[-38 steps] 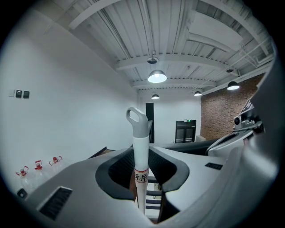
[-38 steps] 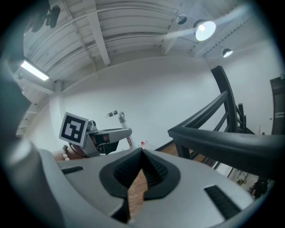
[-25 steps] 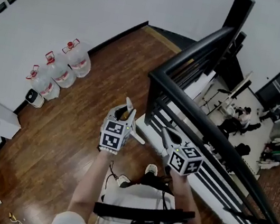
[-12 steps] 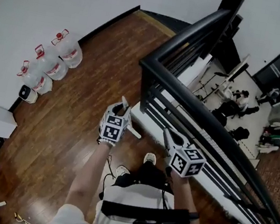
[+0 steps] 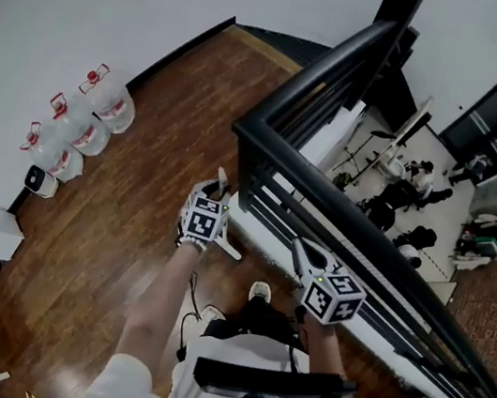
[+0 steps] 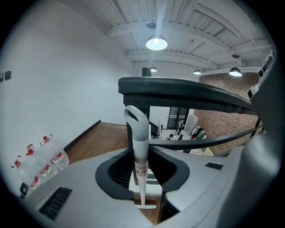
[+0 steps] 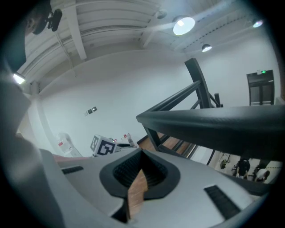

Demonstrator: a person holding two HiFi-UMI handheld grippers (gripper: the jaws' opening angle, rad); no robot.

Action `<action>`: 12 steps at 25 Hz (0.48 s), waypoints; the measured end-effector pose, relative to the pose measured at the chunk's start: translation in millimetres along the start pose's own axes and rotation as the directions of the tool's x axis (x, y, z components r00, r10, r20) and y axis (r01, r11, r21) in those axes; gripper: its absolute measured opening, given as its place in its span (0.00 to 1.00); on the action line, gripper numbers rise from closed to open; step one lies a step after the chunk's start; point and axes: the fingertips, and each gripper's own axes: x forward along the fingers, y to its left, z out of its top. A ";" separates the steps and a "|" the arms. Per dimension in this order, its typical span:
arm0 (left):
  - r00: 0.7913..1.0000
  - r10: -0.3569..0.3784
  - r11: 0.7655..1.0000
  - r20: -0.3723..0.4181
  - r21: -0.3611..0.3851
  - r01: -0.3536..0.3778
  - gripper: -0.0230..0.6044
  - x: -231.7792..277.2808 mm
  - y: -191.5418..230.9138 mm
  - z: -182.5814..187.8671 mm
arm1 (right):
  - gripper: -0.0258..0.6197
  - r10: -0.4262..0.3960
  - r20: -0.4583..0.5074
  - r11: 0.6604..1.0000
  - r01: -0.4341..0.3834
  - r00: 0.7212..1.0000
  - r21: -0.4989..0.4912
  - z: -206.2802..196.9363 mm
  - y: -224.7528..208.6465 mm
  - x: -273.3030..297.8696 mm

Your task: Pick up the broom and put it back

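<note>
So, closest in you had the person's two forearms reaching out over a dark wooden floor [image 5: 123, 209], with a pale shoe [image 5: 260, 292] poking out below. The left gripper [image 5: 216, 195] had its fingers clamped on the broom [image 6: 141, 147]. From the left gripper view you could see the pale handle standing pretty much upright right between them, with a small label band around it and a hanging loop at the top. So the broom was up off the floor, in that grip, on the near side of the railing.

The right gripper [image 5: 304, 251] sat a little to the right and nearer. Its fingers were drawn together at the tips with nothing in them, just a thin wedge of floorboards showing through.

Right past both grippers ran a black railing [image 5: 325, 197] with a fat top rail, cutting diagonally across. Over on the far left, a cluster of clear water bottles [image 5: 103, 106] with red caps stood against the white wall. Beyond the railing there was a lower level with a few people [image 5: 414, 175] way down there, too small to make out much.
</note>
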 end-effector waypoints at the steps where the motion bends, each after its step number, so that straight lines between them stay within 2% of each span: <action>1: 1.000 -0.003 1.000 -0.008 -0.002 0.003 0.20 7.4 0.4 3.2 | 0.06 -0.003 0.002 1.000 0.003 1.000 0.002 2.9 -2.4 0.3; 12: 0.999 -0.040 0.999 -0.030 -0.011 0.039 0.20 65.7 0.5 27.3 | 0.06 -0.025 0.007 1.000 0.025 1.000 0.003 15.1 -19.5 7.0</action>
